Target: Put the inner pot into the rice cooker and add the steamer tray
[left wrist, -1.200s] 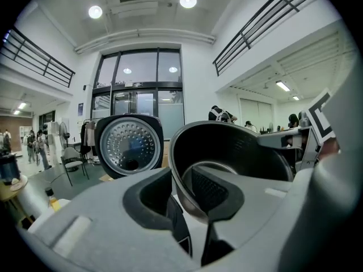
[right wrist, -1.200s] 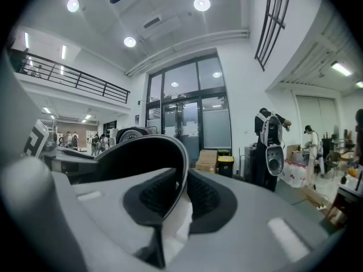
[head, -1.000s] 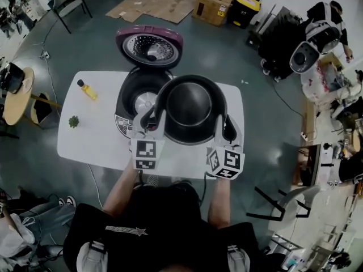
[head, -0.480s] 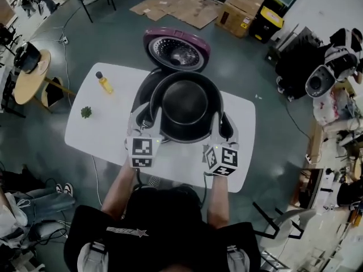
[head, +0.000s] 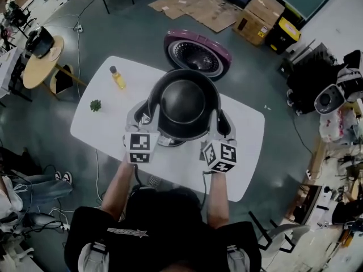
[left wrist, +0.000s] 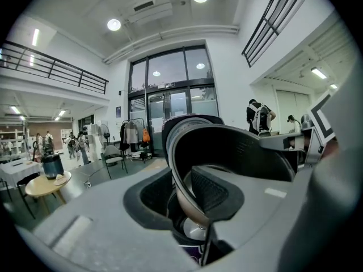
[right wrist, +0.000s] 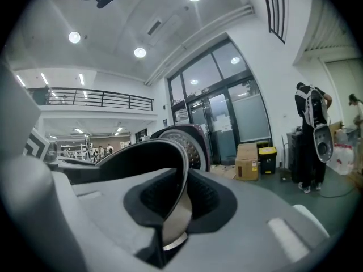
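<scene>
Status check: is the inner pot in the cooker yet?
Not yet. Done: the purple-lidded rice cooker stands open on the white table. In hand: the dark round metal inner pot, gripped at its rim by the left gripper and right gripper, hangs over the cooker's well, not seated. Left: lower it in, then add the steamer tray, which no view shows.

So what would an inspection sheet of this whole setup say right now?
Surface: white table, carrying the cooker.
Job's things: inner pot held over the rice cooker, lid open, pot not yet seated; steamer tray not seen.
Clutter: yellow bottle, small green thing.
Tools: left tool and right tool each clamp the pot's rim; the right one's jaws just closed slightly further.
Cables: thin cable on the floor, left of the table.
Surroundings: cardboard boxes, round wooden table.
</scene>
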`<state>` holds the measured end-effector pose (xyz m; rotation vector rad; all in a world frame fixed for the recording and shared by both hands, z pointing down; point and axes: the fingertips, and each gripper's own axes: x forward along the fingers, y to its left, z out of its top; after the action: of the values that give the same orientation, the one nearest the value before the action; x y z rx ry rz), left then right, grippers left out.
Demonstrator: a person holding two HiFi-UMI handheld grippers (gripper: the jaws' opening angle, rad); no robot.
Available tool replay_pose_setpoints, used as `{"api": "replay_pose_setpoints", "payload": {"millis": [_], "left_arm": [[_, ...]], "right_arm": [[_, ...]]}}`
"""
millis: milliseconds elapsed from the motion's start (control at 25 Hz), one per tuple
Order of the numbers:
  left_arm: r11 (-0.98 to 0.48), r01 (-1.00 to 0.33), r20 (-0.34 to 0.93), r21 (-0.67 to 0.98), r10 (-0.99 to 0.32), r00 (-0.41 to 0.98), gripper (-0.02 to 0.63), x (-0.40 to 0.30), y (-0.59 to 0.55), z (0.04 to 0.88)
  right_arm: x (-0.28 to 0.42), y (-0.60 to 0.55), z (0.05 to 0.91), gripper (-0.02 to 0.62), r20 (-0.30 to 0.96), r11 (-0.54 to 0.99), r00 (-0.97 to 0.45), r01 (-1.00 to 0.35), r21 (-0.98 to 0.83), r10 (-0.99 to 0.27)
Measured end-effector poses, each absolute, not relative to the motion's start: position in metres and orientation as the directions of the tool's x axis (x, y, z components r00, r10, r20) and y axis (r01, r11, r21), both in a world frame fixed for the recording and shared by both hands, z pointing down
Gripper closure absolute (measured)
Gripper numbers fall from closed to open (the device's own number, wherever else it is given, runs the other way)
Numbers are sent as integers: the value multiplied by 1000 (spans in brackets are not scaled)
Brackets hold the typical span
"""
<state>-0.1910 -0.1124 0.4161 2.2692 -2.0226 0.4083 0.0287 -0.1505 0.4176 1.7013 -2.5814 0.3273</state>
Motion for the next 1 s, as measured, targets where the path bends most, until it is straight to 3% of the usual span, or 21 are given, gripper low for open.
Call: {"api": "replay_pose_setpoints", "payload": {"millis": [1000], "left_arm": [[-121,-990,451,-70,-889,76,488,-223,-155,503]], "right_arm": [[-5,-203,505,545,366,354,-427,-901,-250,-827]]}}
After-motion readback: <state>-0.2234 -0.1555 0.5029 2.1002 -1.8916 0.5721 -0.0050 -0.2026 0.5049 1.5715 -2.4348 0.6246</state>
